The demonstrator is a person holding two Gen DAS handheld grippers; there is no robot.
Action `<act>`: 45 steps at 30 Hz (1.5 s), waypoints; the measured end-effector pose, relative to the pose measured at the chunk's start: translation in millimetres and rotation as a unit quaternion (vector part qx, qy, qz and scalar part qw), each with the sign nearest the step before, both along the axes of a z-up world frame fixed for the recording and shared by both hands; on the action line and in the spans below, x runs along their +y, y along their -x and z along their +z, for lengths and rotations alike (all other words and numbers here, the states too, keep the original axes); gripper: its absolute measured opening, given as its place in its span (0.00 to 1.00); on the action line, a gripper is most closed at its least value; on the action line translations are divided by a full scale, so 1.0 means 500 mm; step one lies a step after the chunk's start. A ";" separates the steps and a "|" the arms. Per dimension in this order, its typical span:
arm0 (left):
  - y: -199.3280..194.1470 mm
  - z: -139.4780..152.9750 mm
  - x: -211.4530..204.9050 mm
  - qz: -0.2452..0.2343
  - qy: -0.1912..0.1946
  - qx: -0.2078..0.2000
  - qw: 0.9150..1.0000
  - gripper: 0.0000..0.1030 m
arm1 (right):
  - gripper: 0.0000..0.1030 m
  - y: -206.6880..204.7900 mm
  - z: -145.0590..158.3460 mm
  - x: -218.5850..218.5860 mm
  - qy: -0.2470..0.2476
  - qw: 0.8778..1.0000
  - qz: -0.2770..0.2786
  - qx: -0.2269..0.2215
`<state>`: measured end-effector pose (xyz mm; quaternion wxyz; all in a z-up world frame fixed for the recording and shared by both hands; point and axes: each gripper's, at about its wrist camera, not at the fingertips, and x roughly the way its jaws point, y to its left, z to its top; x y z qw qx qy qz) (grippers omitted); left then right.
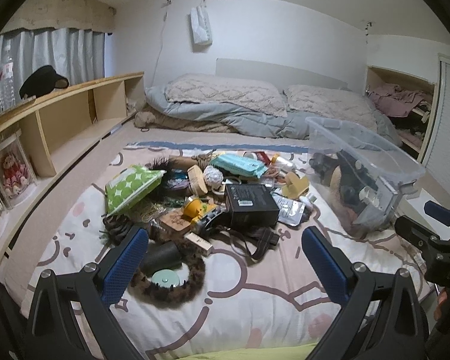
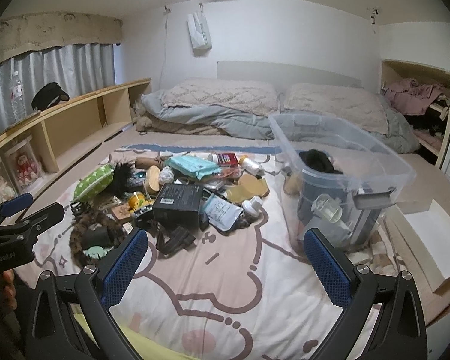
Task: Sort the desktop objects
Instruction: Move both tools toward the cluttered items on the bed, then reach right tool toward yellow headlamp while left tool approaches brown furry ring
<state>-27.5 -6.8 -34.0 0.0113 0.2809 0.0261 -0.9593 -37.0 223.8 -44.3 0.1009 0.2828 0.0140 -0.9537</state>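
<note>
A heap of small items lies on the patterned bedspread: a black box, a green tissue pack, a teal wipes pack, a yellow toy and a brown furry band around a mint disc. My left gripper hovers open just short of the heap, nothing between its blue pads. My right gripper is open too and empty, with the black box ahead on the left. A clear plastic bin at the right holds several items.
A wooden shelf unit runs along the left with boxed dolls, a bottle and a black cap. Pillows and a grey quilt lie at the head. A white box sits right of the bin. The right gripper shows at the left view's edge.
</note>
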 end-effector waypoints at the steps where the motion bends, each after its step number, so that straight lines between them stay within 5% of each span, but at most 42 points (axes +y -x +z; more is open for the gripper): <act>1: 0.004 -0.008 -0.005 0.001 -0.002 -0.003 1.000 1.00 | 1.00 0.004 -0.005 -0.001 -0.001 1.000 0.000 -0.004; 24: 0.085 -0.127 -0.084 0.055 -0.018 -0.084 0.995 1.00 | 1.00 0.101 -0.135 -0.044 -0.007 0.995 0.019 -0.095; 40: 0.181 -0.113 -0.181 0.103 -0.028 -0.088 0.990 1.00 | 1.00 0.201 -0.228 -0.102 -0.004 0.985 0.059 -0.161; 45: 0.194 -0.157 -0.204 0.127 -0.036 -0.125 0.983 1.00 | 1.00 0.253 -0.261 -0.112 0.006 0.982 0.059 -0.180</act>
